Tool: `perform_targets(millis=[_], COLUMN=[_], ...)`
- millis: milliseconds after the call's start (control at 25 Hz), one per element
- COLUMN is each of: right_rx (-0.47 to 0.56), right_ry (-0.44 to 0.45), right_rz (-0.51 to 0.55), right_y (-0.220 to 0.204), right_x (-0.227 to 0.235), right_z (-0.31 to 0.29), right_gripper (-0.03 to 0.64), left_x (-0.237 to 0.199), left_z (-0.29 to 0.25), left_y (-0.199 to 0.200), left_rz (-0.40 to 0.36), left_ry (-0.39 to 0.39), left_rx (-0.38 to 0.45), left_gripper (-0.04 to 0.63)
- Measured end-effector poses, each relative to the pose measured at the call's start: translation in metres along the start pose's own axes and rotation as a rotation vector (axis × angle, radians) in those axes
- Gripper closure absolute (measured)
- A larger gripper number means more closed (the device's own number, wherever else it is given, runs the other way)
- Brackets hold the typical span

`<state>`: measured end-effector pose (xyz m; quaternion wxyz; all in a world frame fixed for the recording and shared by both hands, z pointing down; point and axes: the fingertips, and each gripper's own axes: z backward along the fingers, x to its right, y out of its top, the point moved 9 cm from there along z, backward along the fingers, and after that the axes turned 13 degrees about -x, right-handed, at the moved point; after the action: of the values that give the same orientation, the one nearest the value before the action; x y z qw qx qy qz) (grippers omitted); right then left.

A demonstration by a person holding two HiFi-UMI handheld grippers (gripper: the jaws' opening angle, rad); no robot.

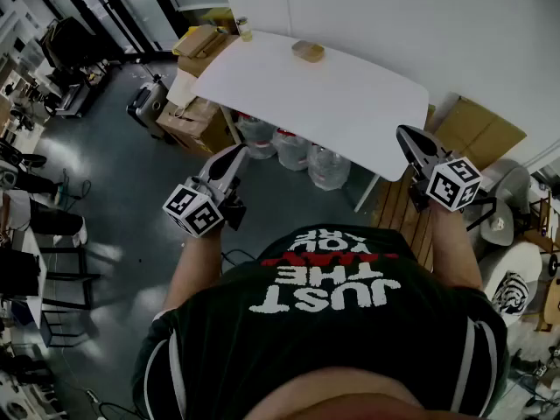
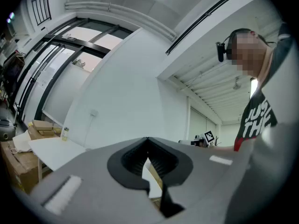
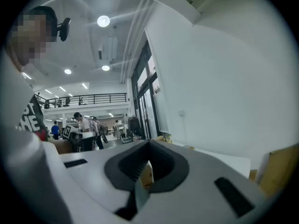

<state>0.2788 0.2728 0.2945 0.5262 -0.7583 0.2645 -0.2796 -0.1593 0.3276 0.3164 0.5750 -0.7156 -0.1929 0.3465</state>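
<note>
In the head view my left gripper (image 1: 238, 151) is held in the air in front of a white table (image 1: 350, 103), short of its near left edge. Its jaws are closed tip to tip with nothing between them, as the left gripper view (image 2: 148, 139) also shows. My right gripper (image 1: 404, 132) hovers by the table's near right corner, jaws likewise shut and empty (image 3: 149, 143). On the far side of the table lie a small tan wooden block (image 1: 307, 51) and a small jar (image 1: 244, 29). Both grippers are well away from them.
Cardboard boxes (image 1: 197, 116) stand left of the table, large water bottles (image 1: 293, 147) under it, and flat cardboard (image 1: 477, 129) leans at the right. Chairs and desks (image 1: 35, 226) line the far left. A white wall rises behind the table. People stand far off (image 3: 81, 125).
</note>
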Motion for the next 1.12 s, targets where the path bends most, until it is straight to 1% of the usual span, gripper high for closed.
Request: perform_targets(millis=[120,320,520,680,840,1000,1120], right_rx=[0.002,-0.001,0.000,-0.003,0.007,0.007,0.004], right_ry=[0.003,0.013,0.028,0.038,0.054,0.068,0.081], right_rz=[0.010,0.013,0.016,0.029,0.036,0.041,0.041], right_y=[0.001,0.001,0.001,0.001,0.001,-0.001,-0.001], right_x=[0.006,0.014,0.027,0.038,0.052,0.073,0.088], right_z=[0.002,0.010,0.018,0.026,0.036,0.041,0.035], right_gripper=[0.611,0.611,0.611,0.611,0.611,0.611,0.611], left_x=[0.001,0.013,0.024,0.037,0.050,0.059,0.057], left_z=[-0.006,-0.013,-0.025,-0.037,-0.053,-0.072,-0.082], left_y=[-0.003,-0.003,-0.006,-0.007,-0.008,-0.009,-0.010], left_rz=[-0.006,0.012,-0.002,0.009,-0.005,0.014,0.035], left_ry=[-0.011,0.012,0.003,0.027,0.025,0.039,0.056], left_rx=[0.010,0.005,0.014,0.006,0.007,0.009,0.003], left_gripper=[0.588,0.588,0.588,0.588,0.588,0.588,0.588])
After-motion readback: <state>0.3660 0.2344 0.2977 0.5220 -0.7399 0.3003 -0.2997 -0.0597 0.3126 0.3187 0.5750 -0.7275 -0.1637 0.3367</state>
